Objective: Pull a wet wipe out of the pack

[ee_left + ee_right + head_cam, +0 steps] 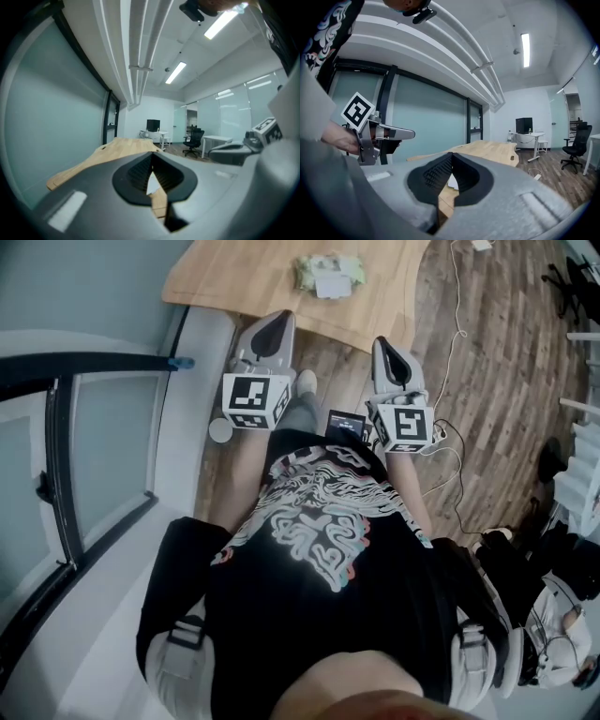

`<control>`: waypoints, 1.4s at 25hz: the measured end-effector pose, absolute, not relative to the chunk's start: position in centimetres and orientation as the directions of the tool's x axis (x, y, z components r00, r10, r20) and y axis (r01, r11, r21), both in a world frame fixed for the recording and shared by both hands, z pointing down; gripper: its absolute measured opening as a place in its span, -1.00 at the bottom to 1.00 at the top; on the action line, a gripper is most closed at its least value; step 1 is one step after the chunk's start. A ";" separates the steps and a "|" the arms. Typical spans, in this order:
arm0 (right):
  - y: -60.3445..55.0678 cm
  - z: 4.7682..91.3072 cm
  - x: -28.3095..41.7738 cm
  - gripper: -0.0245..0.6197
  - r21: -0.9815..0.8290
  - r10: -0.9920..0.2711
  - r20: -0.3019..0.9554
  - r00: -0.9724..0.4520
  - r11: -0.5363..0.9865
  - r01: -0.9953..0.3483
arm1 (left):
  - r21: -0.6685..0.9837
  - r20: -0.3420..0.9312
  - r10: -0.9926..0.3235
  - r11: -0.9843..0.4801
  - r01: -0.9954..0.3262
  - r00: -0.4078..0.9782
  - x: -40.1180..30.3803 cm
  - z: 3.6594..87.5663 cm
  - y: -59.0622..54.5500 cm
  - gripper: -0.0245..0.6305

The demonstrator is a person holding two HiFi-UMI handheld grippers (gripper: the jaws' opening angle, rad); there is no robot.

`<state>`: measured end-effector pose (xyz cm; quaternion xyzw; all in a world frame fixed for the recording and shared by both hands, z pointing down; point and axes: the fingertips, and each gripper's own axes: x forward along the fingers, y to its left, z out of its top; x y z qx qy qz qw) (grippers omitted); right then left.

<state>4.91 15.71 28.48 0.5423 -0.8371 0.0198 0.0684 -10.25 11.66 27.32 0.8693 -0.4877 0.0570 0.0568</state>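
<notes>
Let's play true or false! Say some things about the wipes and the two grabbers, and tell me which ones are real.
1. The wipe pack lies on the wooden table. True.
2. The left gripper is holding the pack. False: its jaws are together on nothing, and the pack lies apart from it.
3. The right gripper has its jaws together. True.
4. One gripper already holds a pulled-out wipe. False: neither holds anything.
</notes>
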 end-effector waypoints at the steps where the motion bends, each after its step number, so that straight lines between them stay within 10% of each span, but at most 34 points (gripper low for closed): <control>1: 14.6 28.5 4.9 -0.93 0.039 -0.905 0.134 -0.403 0.411 -0.911 | 0.046 0.158 -0.841 -0.518 -0.854 0.518 -10.3 27.5 10.3 -0.95; 35: -2.5 36.2 6.6 -0.93 0.003 -0.902 0.316 -0.293 0.309 -0.951 | 0.000 0.350 -0.685 -0.682 -0.732 0.638 -7.6 37.0 -9.3 -0.95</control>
